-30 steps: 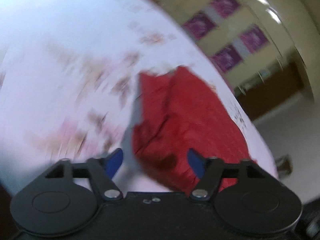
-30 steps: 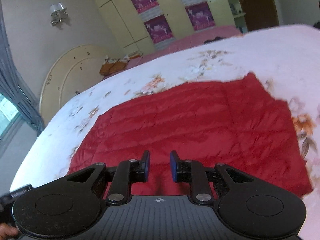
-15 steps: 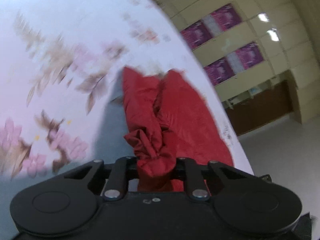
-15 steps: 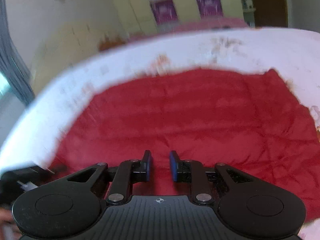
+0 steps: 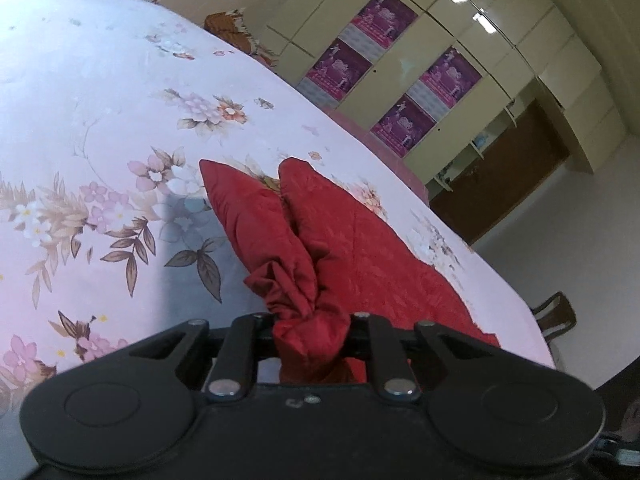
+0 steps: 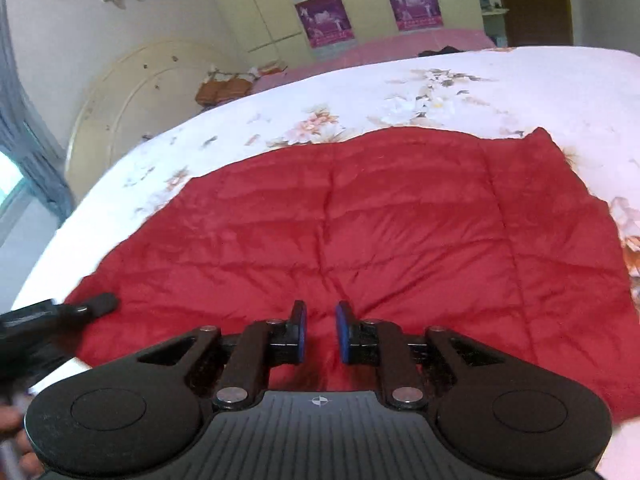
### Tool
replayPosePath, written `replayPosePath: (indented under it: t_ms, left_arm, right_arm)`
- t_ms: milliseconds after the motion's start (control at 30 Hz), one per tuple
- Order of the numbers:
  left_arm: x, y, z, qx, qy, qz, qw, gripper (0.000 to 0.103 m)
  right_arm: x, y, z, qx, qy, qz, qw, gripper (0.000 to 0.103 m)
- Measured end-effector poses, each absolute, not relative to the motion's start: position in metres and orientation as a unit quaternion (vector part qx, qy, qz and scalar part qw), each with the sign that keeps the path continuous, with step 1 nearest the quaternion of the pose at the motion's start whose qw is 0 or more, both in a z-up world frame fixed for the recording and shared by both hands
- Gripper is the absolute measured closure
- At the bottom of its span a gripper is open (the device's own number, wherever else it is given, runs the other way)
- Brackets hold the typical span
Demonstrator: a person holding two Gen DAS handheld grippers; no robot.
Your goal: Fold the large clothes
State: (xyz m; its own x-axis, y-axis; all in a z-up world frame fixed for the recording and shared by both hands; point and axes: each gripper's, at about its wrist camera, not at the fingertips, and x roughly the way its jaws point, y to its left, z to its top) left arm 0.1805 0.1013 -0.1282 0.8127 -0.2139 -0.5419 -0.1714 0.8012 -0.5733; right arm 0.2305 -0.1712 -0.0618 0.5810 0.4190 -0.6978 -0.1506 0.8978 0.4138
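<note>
A red quilted garment (image 6: pixel 380 232) lies spread on a floral bedspread (image 6: pixel 520 92). My left gripper (image 5: pixel 310 326) is shut on a bunched edge of the garment (image 5: pixel 340 240), which is drawn into folds toward its jaws. My right gripper (image 6: pixel 320 332) hovers over the near edge of the garment; its blue pads (image 6: pixel 301 330) stand a narrow gap apart with red cloth between and below them, and whether they pinch it is unclear. The left gripper also shows at the left edge of the right wrist view (image 6: pixel 60 312).
The bedspread (image 5: pixel 100 140) covers a wide bed with a cream headboard (image 6: pixel 132 92). A yellow wardrobe with purple posters (image 5: pixel 400 80) stands behind. A chair (image 5: pixel 556 316) stands on the floor beside the bed edge.
My left gripper closed on the garment's edge and bunched it. My right gripper moved forward and lower over the garment, keeping the same narrow gap.
</note>
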Motion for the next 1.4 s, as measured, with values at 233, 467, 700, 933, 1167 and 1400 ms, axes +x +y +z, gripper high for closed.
replayPosePath:
  t_ms: [233,467,700,933,1167,1400]
  left_arm:
    - [0.171,0.083,-0.109,-0.269,0.283,-0.053,0.919,0.088]
    - [0.170,0.054,-0.082,-0.195,0.249,-0.104,0.943,0.088]
    - [0.177,0.043,-0.071,-0.162,0.257,-0.113,0.946,0.088]
    - [0.180,0.034,-0.067,-0.144,0.270,-0.108,0.946,0.088]
    - [0.175,0.013,-0.056,-0.121,0.268,-0.073,0.953,0.088]
    - [0.168,-0.043,-0.040,-0.065,0.254,-0.075,0.962,0.088]
  right_arm:
    - [0.221,-0.152,-0.107,0.142,0.478,0.168,0.850,0.089]
    - [0.226,-0.155,-0.105,0.147,0.486,0.173,0.844,0.089]
    - [0.245,-0.171,-0.070,0.196,0.439,0.145,0.865,0.089]
    - [0.252,-0.170,-0.110,0.246,0.471,0.144,0.835,0.090]
    - [0.216,-0.241,-0.053,0.212,0.382,0.099,0.894,0.089]
    - [0.214,-0.336,-0.076,0.217,0.401,0.029,0.890,0.089]
